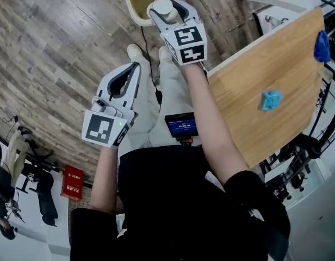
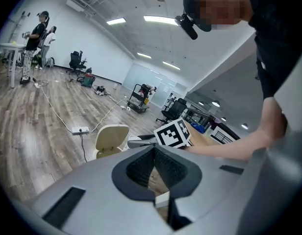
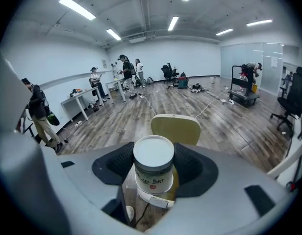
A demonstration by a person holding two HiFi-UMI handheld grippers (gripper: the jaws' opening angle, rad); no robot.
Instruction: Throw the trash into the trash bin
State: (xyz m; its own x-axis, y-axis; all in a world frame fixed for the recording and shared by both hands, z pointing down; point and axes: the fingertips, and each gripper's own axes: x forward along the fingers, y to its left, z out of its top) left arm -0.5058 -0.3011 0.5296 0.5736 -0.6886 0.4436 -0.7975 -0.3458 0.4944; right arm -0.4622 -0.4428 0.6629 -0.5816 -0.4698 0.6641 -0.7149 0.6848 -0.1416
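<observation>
My right gripper (image 1: 166,10) is shut on a white lidded cup (image 1: 162,8) and holds it over the near rim of the cream trash bin (image 1: 136,7), which stands on the wood floor. In the right gripper view the cup (image 3: 153,168) stands upright between the dark pads of the right gripper (image 3: 153,173), with the bin (image 3: 175,129) just beyond it. My left gripper (image 1: 136,68) hangs lower and to the left, jaws together and holding nothing. The left gripper view shows the left gripper (image 2: 153,153), the bin (image 2: 111,138) and the right gripper's marker cube (image 2: 173,132) ahead.
A wooden table (image 1: 249,91) stands at the right with two blue crumpled pieces (image 1: 271,100) (image 1: 321,47) on it. A cable and a power strip (image 2: 80,129) lie on the floor. People, desks and office chairs stand far off. A red box (image 1: 73,182) sits at the lower left.
</observation>
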